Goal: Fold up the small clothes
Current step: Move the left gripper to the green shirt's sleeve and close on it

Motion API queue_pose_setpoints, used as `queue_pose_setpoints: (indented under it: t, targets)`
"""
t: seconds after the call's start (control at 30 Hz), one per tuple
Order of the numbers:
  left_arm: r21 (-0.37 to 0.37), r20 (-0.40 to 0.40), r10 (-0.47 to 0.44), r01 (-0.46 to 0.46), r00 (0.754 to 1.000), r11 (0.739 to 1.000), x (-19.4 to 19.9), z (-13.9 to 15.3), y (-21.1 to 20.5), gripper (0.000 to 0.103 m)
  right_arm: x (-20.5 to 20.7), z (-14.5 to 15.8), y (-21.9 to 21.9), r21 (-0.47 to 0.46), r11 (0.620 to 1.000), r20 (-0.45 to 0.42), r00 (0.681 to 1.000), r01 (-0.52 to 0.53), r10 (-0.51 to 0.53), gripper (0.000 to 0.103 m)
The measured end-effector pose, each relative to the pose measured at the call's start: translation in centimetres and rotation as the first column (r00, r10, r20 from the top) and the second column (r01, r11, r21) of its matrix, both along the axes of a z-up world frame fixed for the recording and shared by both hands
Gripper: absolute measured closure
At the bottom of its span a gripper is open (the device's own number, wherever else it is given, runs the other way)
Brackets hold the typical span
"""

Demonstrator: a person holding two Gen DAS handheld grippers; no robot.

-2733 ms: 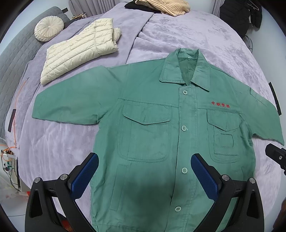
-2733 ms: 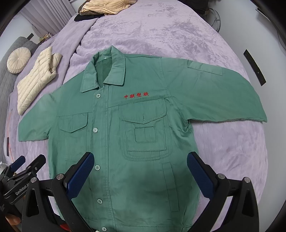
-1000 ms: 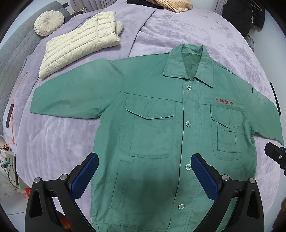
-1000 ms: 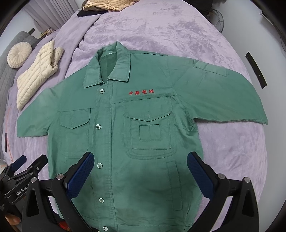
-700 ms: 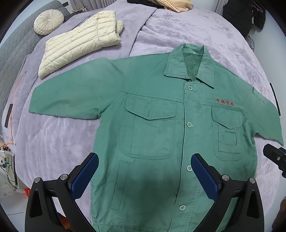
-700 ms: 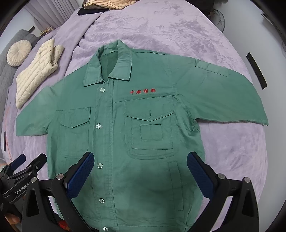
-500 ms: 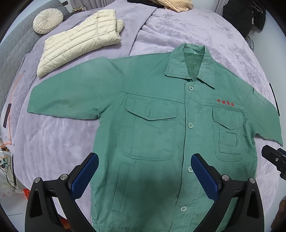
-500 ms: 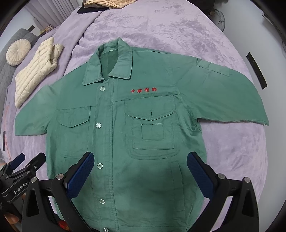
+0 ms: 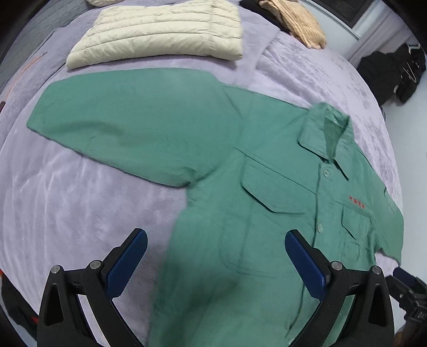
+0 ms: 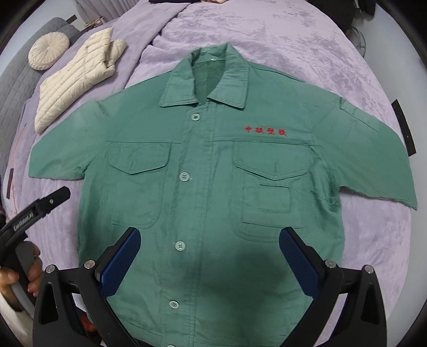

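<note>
A green short-sleeved work shirt (image 10: 202, 170) lies flat and buttoned, front up, on a purple bedspread (image 10: 293, 48), collar at the far end, red embroidery on its chest. It also shows in the left wrist view (image 9: 240, 213), with one sleeve (image 9: 128, 120) spread out to the left. My left gripper (image 9: 216, 264) is open and empty above the shirt's lower left side. My right gripper (image 10: 209, 256) is open and empty above the shirt's lower middle. The left gripper's body (image 10: 34, 211) shows at the left edge of the right wrist view.
A folded cream puffer jacket (image 9: 160, 29) lies beyond the left sleeve, also in the right wrist view (image 10: 77, 74). A round cream cushion (image 10: 48, 49) sits on a grey sofa at far left. A tan garment (image 9: 301, 24) lies at the far end. Dark clothes (image 9: 392, 72) hang at right.
My left gripper has swung to the left, so the sleeve now fills its view. My right gripper has moved in closer over the middle of the shirt. The shirt has not moved.
</note>
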State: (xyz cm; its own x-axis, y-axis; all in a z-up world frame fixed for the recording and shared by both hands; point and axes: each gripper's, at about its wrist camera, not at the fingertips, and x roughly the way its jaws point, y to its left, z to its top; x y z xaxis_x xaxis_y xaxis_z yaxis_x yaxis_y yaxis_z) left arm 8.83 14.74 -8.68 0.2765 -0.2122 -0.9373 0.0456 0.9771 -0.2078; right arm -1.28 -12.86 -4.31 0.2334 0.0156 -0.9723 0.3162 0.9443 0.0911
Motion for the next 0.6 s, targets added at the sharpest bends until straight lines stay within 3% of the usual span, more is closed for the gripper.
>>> queue_pose_setpoints:
  t: [0.17, 0.4, 0.6]
  targets:
    - [-0.02, 0.024, 0.171, -0.171, 0.985, 0.985, 4.2, -3.5, 8.2, 0.0, 1.9, -2.0, 4.1, 0.029, 0.997, -0.013, 0.997, -0.077, 0.078, 0.0]
    - [-0.048, 0.008, 0.381, -0.381, 0.924, 0.924, 9.6, -9.4, 18.3, 0.0, 3.8, -5.1, 8.4, 0.065, 0.989, -0.054, 0.989, -0.135, 0.138, 0.0]
    - [-0.108, 0.07, 0.445, -0.437, 0.893, 0.893, 13.0, -10.4, 22.0, 0.0, 5.1, -7.0, 10.4, 0.063, 0.985, -0.089, 0.982, -0.161, 0.166, 0.0]
